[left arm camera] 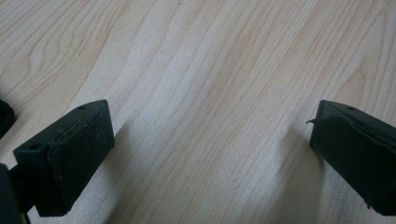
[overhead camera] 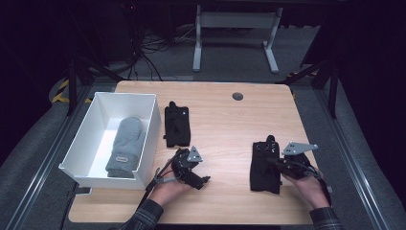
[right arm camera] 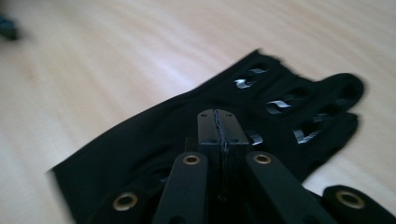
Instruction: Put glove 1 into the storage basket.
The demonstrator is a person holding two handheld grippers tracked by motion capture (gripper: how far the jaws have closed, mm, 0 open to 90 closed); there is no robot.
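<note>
Pinching the black glove (right arm camera: 196,140) at the table's right side, my right gripper (right arm camera: 219,126) has its jaws pressed together, though I can't tell whether fabric is caught between them. If not, lifting leaves it behind. My left gripper (left arm camera: 205,140) hovers spread wide over bare wood.

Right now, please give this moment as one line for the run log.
left gripper: open above wooden table | right gripper: shut, over black fingerless glove | grey knitted mitten: in white box
</note>
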